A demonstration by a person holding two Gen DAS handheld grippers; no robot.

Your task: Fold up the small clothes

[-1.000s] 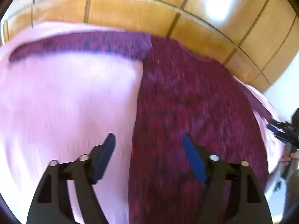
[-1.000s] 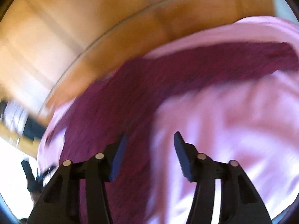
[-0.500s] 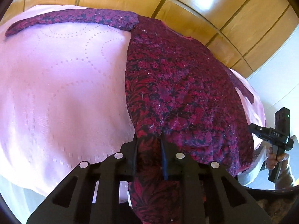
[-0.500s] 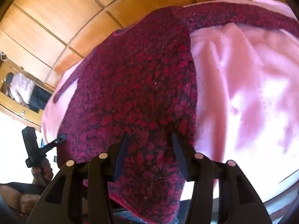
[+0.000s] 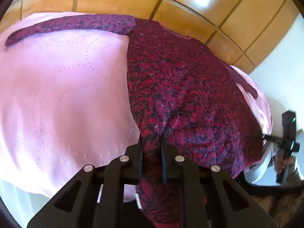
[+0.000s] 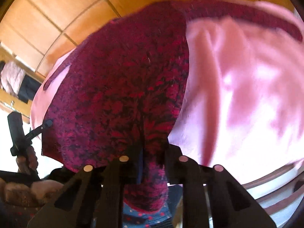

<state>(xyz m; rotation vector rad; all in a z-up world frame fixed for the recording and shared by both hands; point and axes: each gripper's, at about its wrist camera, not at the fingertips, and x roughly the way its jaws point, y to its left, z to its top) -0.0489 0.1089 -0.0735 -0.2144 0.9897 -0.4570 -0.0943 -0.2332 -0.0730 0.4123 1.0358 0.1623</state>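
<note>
1. Left wrist view: left gripper (image 5: 152,152) clamped on the near hem of the sweater (image 5: 180,87), at its left corner; a bunch of knit is squeezed between the pads.
2. Right wrist view: right gripper (image 6: 152,152) has just been closing, and a pinch of the hem at the sweater (image 6: 121,79) right corner sits between its jaws, looks gripped. View is blurred, so pad contact is hard to confirm.
3. Sweater lies flat, front up, on the pink cover (image 5: 62,95) of the bed, neck toward the wooden panels (image 5: 190,5). One sleeve (image 5: 76,24) stretches out flat to the side; the far sleeve is only partly visible. The hem overhangs the near edge.
4. Step, my read: both hem corners taken, ready to lift and carry toward the neck for a bottom-up fold.
5. Risks:
   - Right grip may be shallow, so that corner slips out on lift and the fold goes crooked.
   - Thick knit bunched in the jaws may hold only the top layer, leaving the back layer behind.
   - Uneven lift between hands skews the fold line.
   - Sleeves not folded in yet, so they stick out of the packet.
   - Dragging instead of lifting could pull the cover along.
</note>
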